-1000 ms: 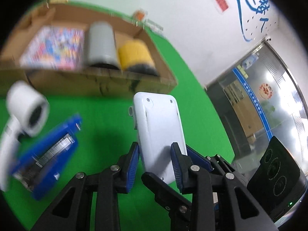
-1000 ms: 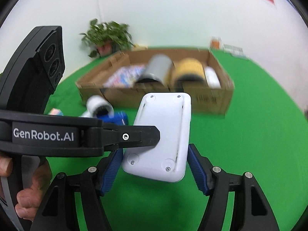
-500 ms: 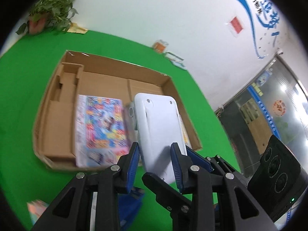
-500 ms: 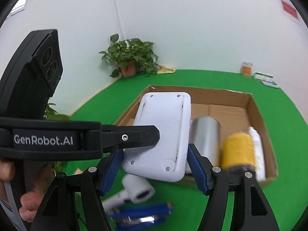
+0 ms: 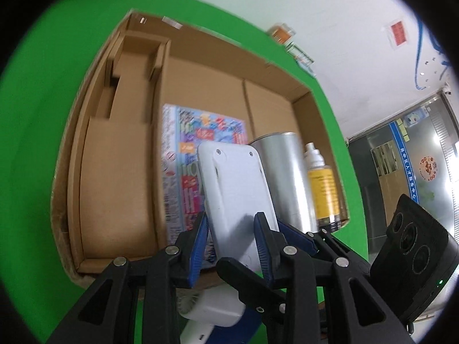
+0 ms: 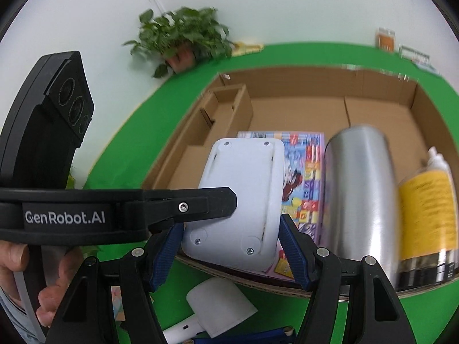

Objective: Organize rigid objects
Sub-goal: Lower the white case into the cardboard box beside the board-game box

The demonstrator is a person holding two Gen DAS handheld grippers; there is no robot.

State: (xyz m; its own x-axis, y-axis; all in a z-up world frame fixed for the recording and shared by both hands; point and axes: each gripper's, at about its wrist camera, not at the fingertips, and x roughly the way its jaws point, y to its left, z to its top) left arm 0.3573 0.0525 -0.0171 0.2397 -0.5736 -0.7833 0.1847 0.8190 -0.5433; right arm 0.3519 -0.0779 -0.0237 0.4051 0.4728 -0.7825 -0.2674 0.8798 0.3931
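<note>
Overhead, both grippers carried one white plastic device (image 5: 235,189), its screwed back panel facing the cameras, above the near wall of an open cardboard box (image 6: 301,109) that sat on the green desk (image 5: 37,114). The left gripper (image 5: 231,240) had its blue-padded fingers (image 5: 199,240) clenched on the device's narrow sides near its lower end. The right gripper (image 6: 231,253) clamped the same device across its wider span, blue fingers (image 6: 292,252) pressed against both long edges; in the right wrist view the left gripper's black arm, printed GenRobot.AI, crossed from the left, with a person's hand (image 6: 17,275) wrapped around its handle.

Inside the box a colourful printed booklet (image 5: 189,154) lay flat on the floor near the middle. Just beside it, toward the box's right wall, a silver metal cylinder (image 6: 358,189) lay on its side, and next to that a yellow-labelled spray bottle (image 6: 424,200) with a white nozzle lay against the right wall. A folded cardboard insert (image 5: 126,86) filled the box's left side.

On the desk outside the near wall lay a white hair dryer (image 6: 218,309), partly under the grippers, and a blue object showed at the bottom edge, too cut off to identify. A potted plant (image 6: 183,37) stood at the desk's far edge against the white wall.
</note>
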